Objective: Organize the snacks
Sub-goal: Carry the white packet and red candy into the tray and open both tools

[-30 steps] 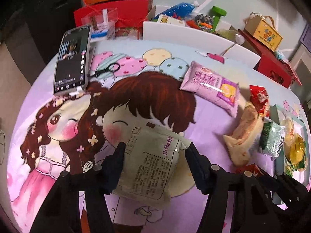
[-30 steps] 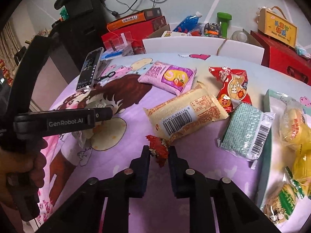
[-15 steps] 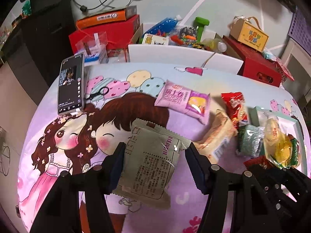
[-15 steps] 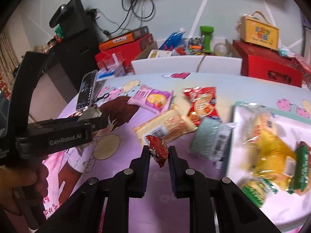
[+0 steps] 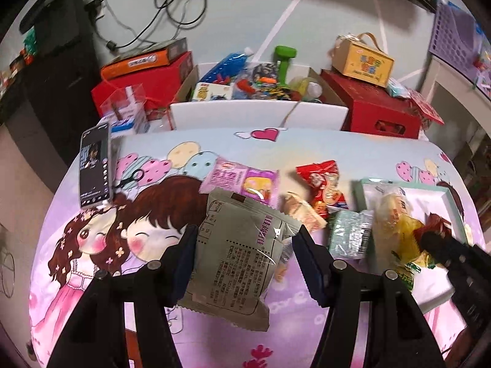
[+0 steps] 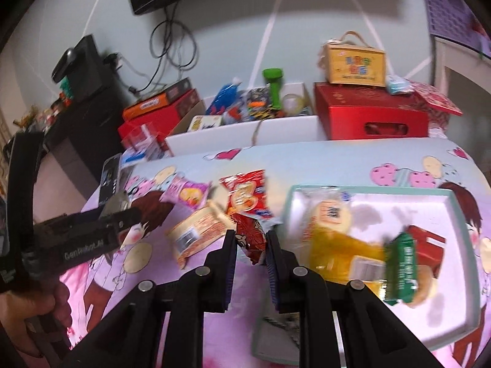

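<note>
Cartoon-print tablecloth, clutter of boxes at far wall. My left gripper closed on grey-green snack packet, pinched at its sides, lifted above cloth. My right gripper nearly closed, clamping small red wrapper, near tray at right, already holding packets. Judge both light, crinkly, slippery; film deforms, so grip mid-body, gentle squeeze. Loose snacks left mid-table: pink packet, red bag.

Tablecloth: lilac/pale blue, cartoon girls, hearts, balloons. Pkt in left gripper: grey-olive, blk print. Sm. pkt: dark red. Tray: mint rim, white inside. Pkts: pink; red; green. Grippers blk.
</note>
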